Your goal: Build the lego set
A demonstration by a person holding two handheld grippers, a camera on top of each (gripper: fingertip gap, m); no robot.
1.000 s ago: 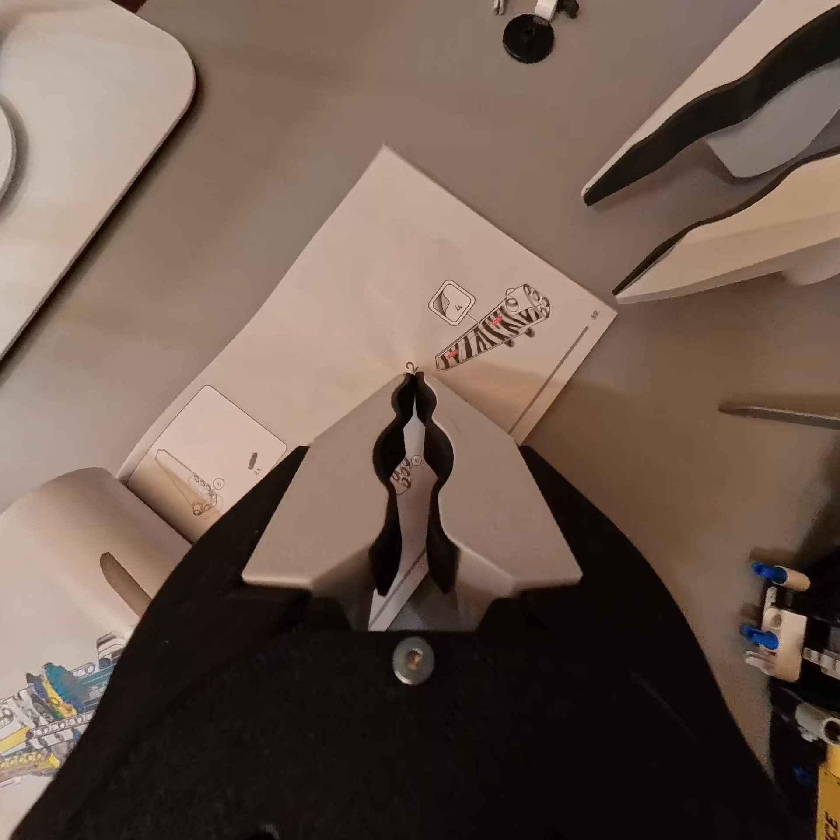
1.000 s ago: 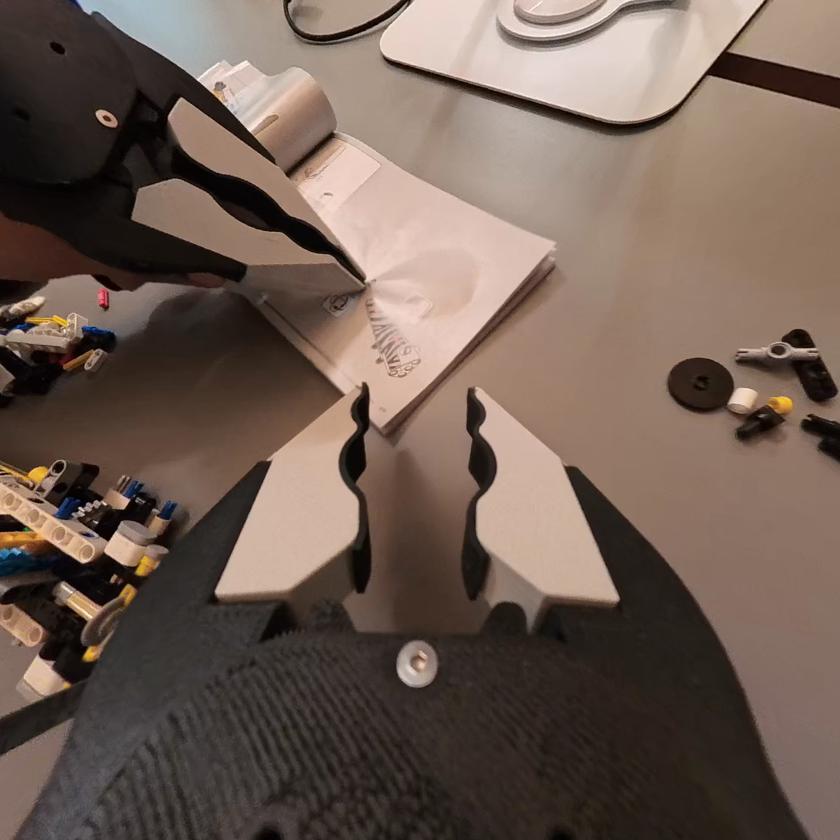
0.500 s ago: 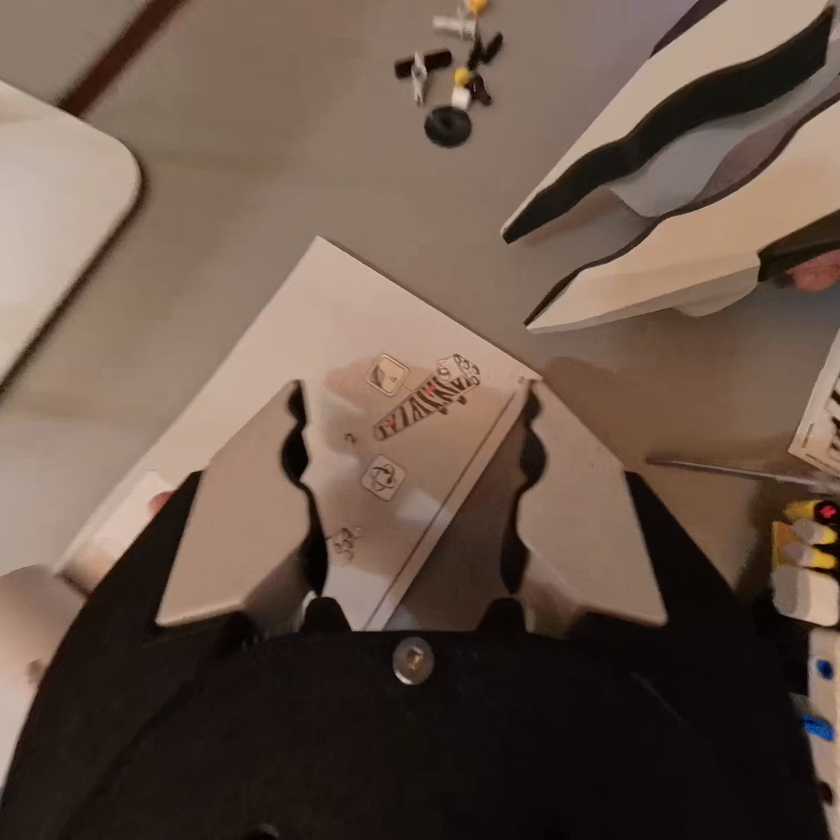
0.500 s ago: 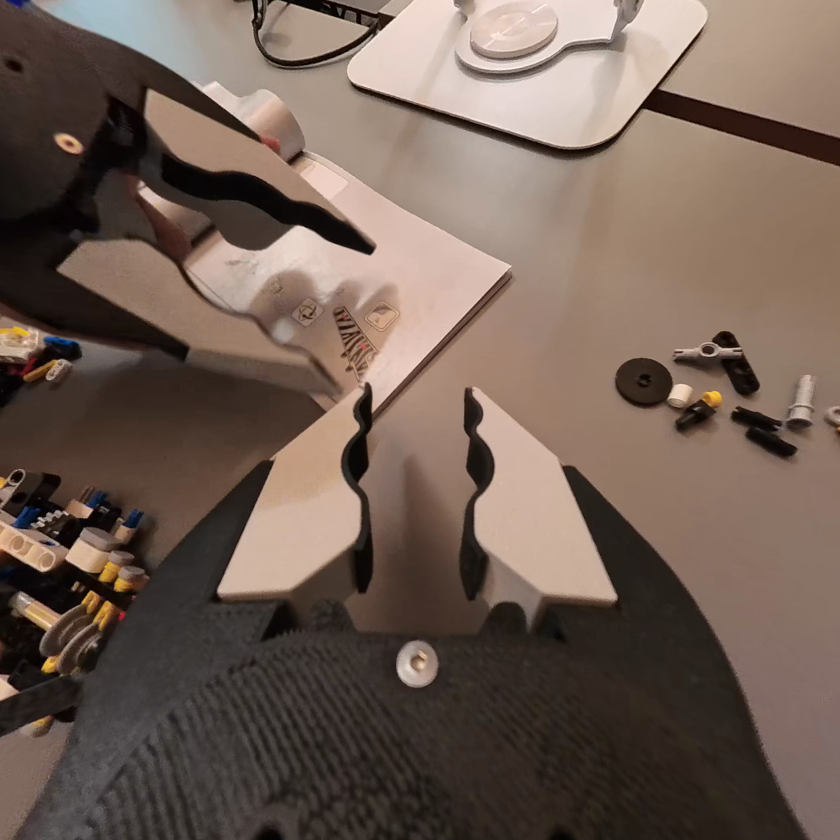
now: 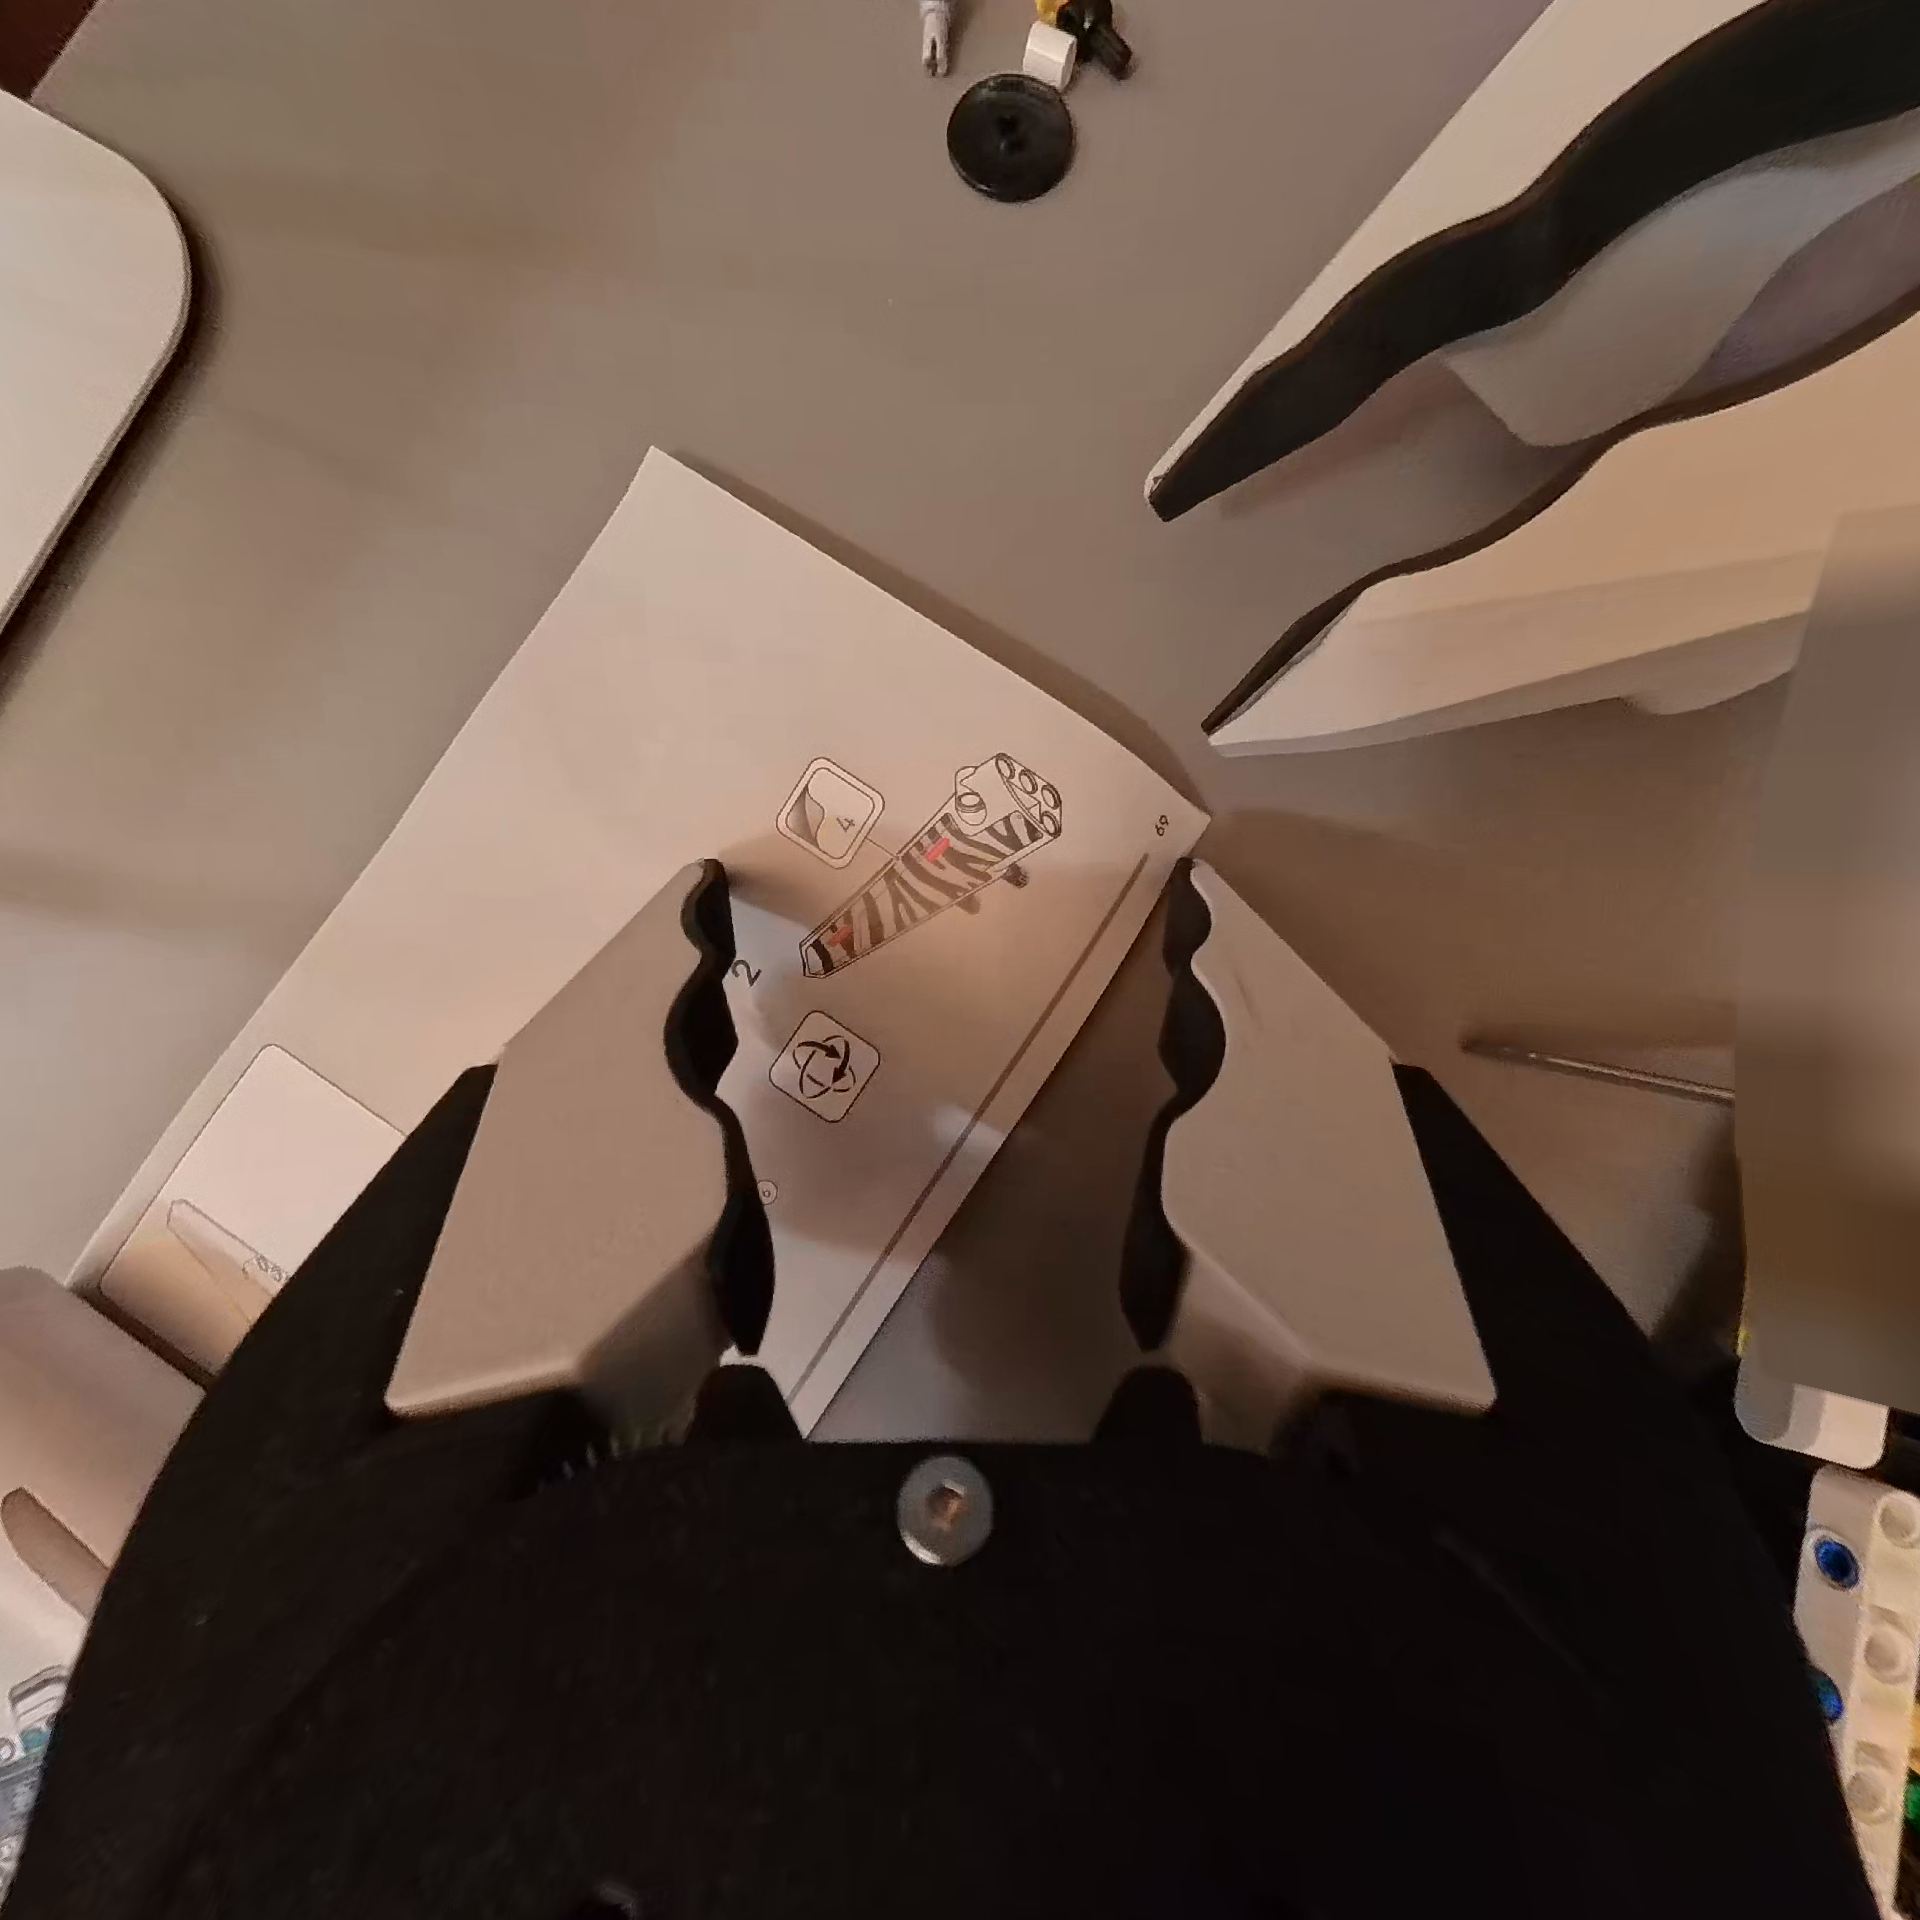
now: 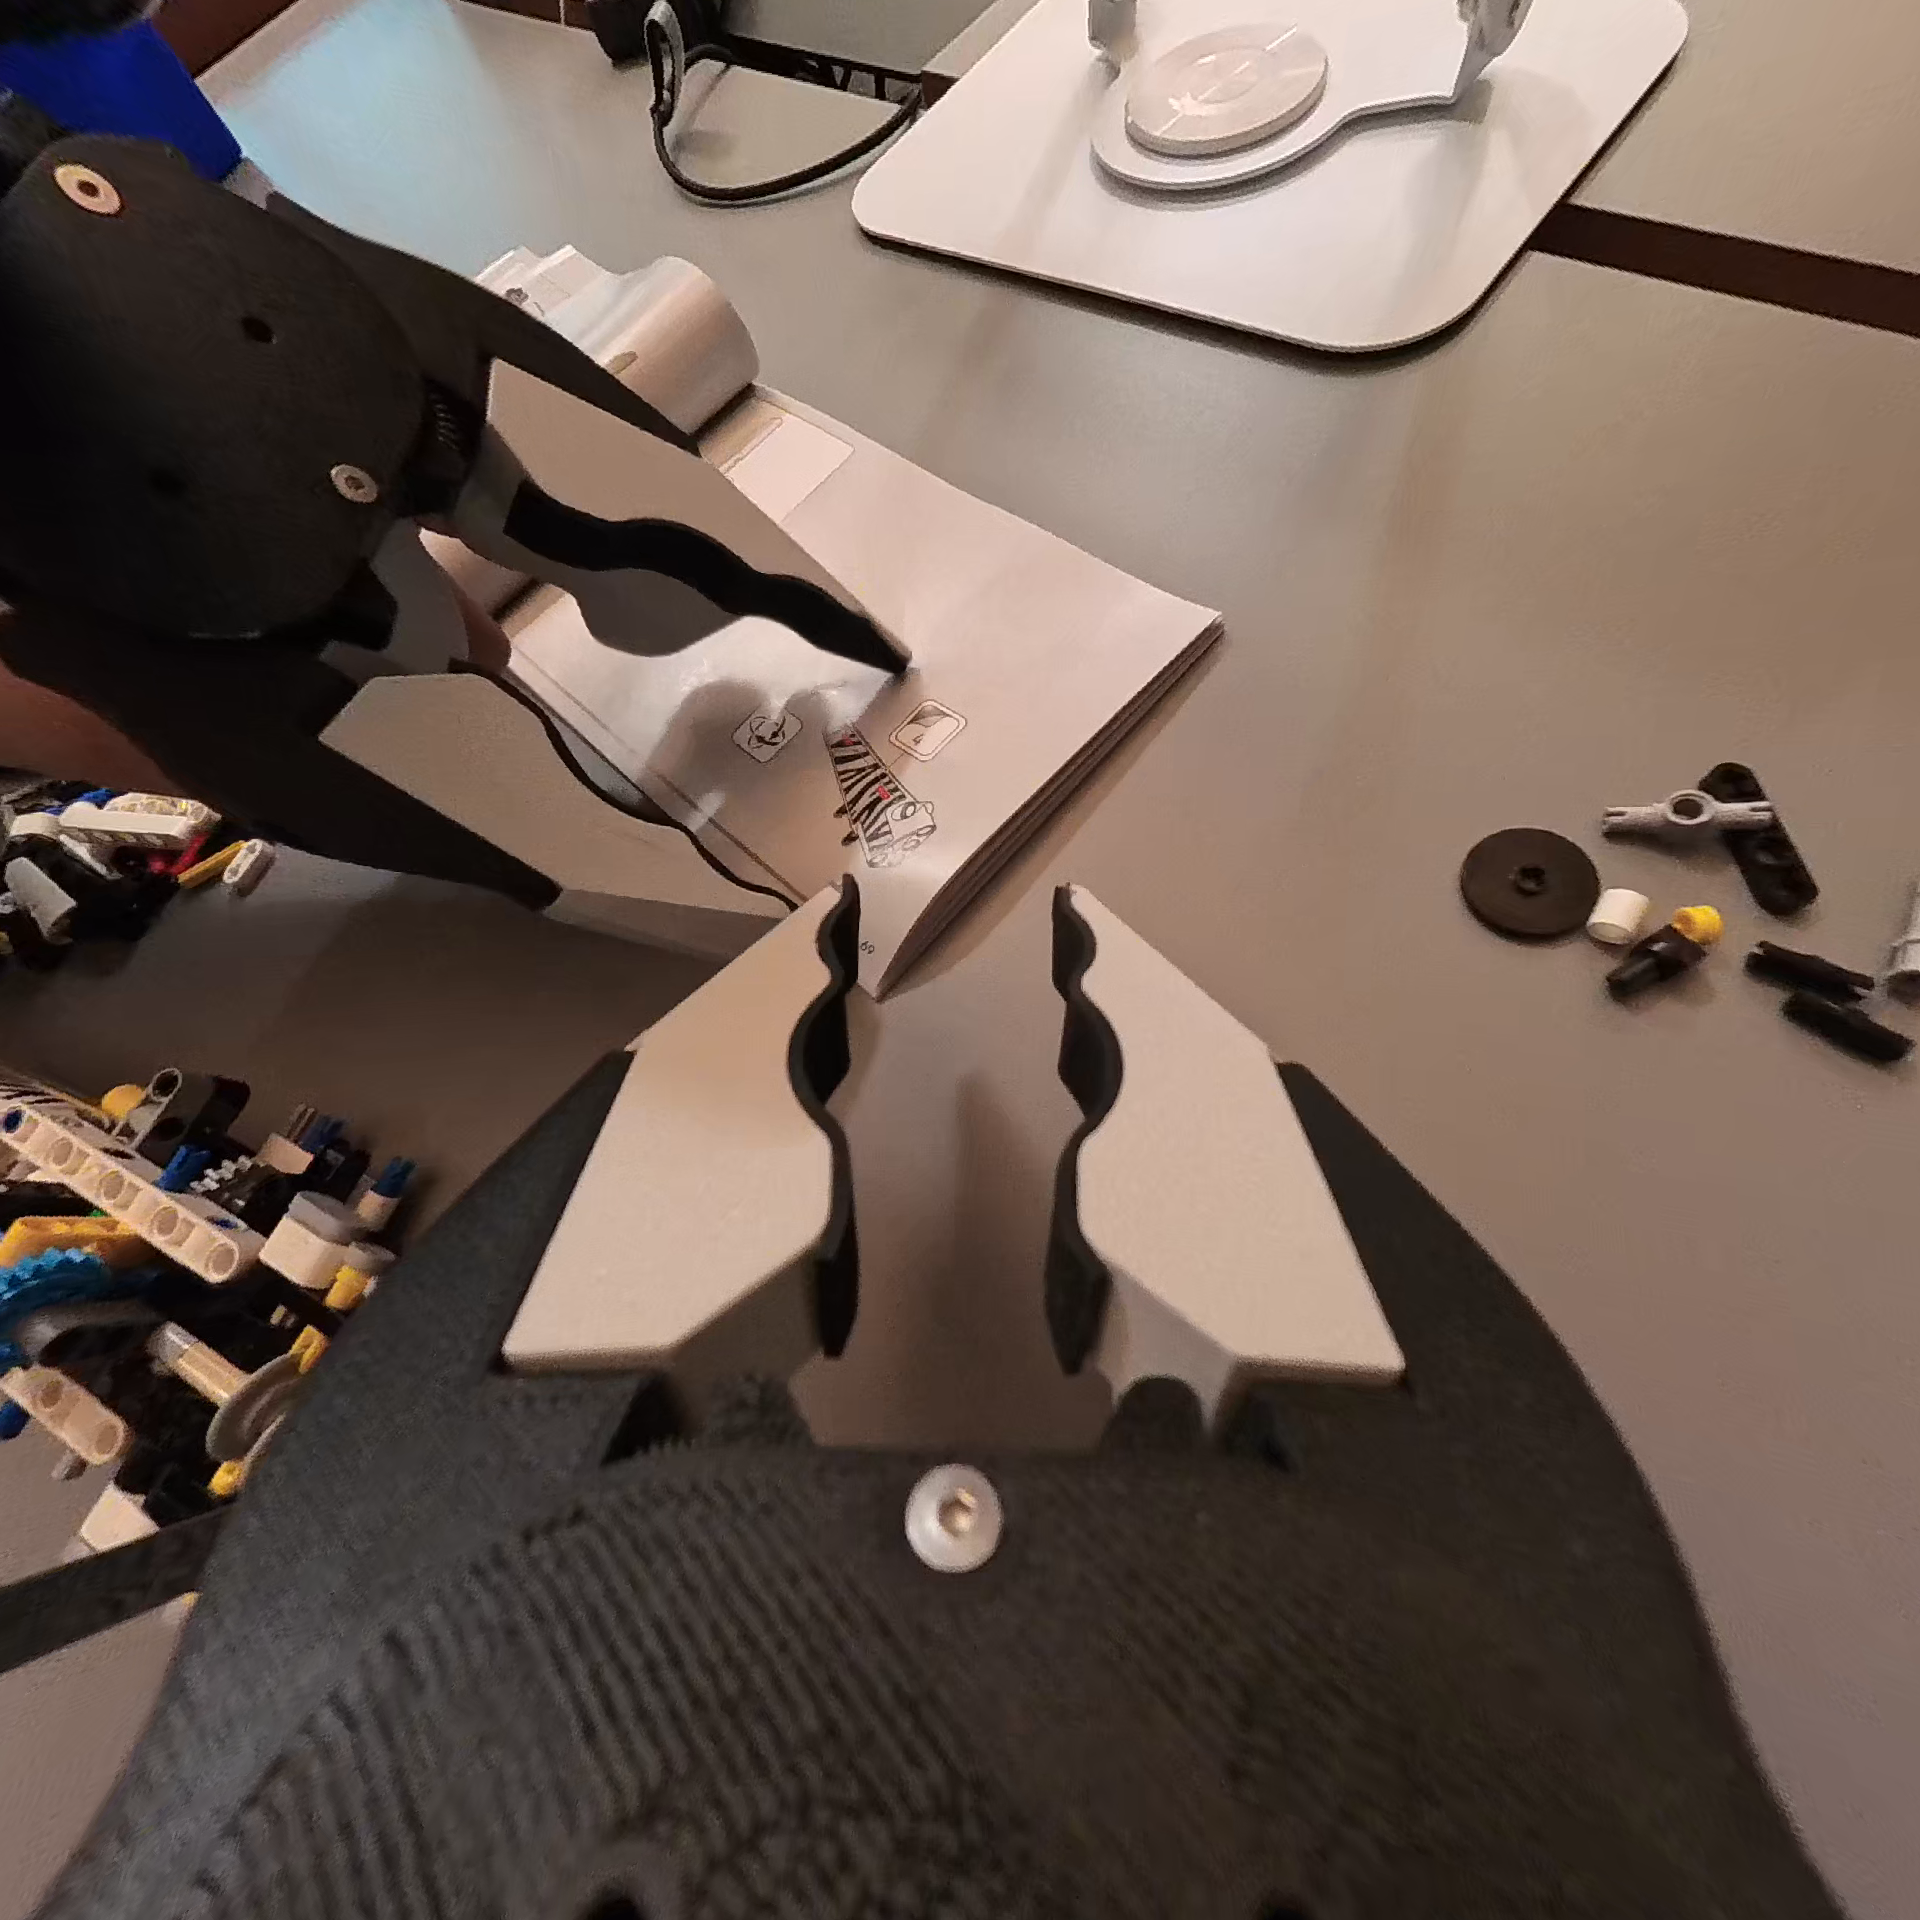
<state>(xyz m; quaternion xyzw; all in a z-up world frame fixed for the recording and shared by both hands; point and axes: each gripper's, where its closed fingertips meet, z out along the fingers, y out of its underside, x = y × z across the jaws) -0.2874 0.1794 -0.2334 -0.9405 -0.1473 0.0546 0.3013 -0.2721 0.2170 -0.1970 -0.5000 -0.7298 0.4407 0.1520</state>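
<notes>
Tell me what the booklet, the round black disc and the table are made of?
The booklet looks like thin matte paper: stacked page edges show and earlier pages curl into a roll. The round black disc is probably smooth plastic, like the building pieces beside it. The table has a smooth grey top with a faint sheen; whether it is laminate or painted wood cannot be told.

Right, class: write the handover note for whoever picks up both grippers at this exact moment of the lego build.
Left gripper: open, holding nothing, over the instruction booklet, one fingertip at the page.
Right gripper: open, holding nothing, just past the booklet's near corner.
Booklet lies open on the grey table. Part-built model sits to the left; a black disc and small loose parts lie to the right.
Done: some assembly. Left: pick up parts and carry on building.
</notes>
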